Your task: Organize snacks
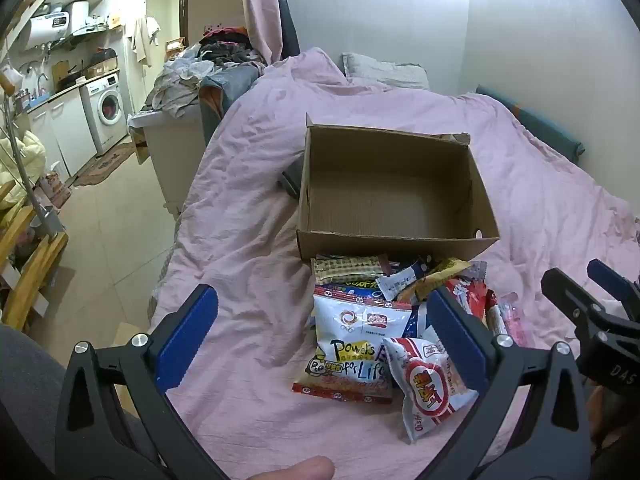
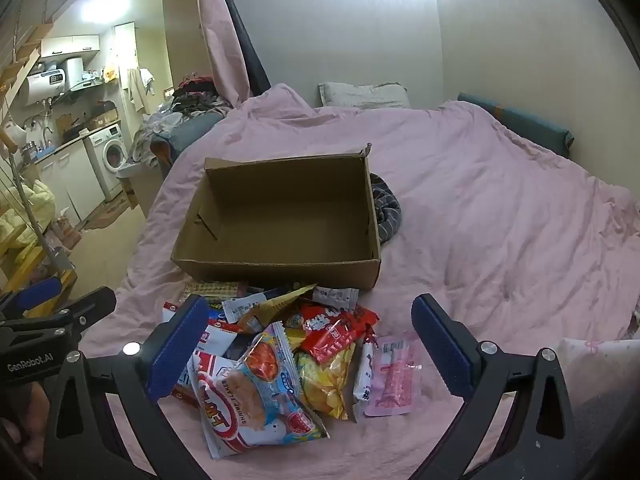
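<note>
A pile of snack packets lies on the pink bed cover just in front of an empty open cardboard box. In the right wrist view the pile holds a white shrimp-flakes bag, a red packet, a yellow chip bag and a pink packet; the box stands behind. My left gripper is open and empty above the pile's left side. My right gripper is open and empty over the pile; it also shows in the left wrist view.
The pink quilt covers the bed. A striped dark cloth lies against the box's right side. A pillow sits at the head. The bed's left edge drops to the floor; laundry and a kitchen lie beyond.
</note>
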The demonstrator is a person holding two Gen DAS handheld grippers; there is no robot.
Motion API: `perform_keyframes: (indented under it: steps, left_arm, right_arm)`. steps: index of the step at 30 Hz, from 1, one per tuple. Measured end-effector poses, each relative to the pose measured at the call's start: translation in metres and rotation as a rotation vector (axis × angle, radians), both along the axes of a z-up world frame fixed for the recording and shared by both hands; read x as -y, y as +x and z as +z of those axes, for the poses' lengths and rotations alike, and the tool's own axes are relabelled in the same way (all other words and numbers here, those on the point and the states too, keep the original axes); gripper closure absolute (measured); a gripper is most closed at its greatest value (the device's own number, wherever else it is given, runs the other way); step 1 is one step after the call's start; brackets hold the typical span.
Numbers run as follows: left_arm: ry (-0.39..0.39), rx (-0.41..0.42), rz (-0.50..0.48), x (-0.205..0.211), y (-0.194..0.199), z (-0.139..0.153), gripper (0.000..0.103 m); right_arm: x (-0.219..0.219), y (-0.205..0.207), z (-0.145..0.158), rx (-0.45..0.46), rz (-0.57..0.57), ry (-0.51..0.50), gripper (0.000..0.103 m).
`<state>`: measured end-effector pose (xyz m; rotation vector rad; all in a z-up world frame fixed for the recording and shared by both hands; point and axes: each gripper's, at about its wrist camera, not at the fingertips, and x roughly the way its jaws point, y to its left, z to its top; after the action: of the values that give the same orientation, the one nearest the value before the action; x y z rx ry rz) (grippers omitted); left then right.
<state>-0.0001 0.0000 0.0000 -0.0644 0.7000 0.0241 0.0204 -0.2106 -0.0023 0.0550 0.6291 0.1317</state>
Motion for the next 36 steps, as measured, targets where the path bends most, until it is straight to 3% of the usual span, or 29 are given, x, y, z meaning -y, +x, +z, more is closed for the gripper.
perform_keyframes:
  steps: [36]
  left_arm:
    - [0.0, 0.002, 0.005, -0.0018, 0.0019, -0.0014, 0.0]
  right_arm:
    - [0.0001, -0.0002, -0.0026, -0.001, -0.002, -0.007, 0.0]
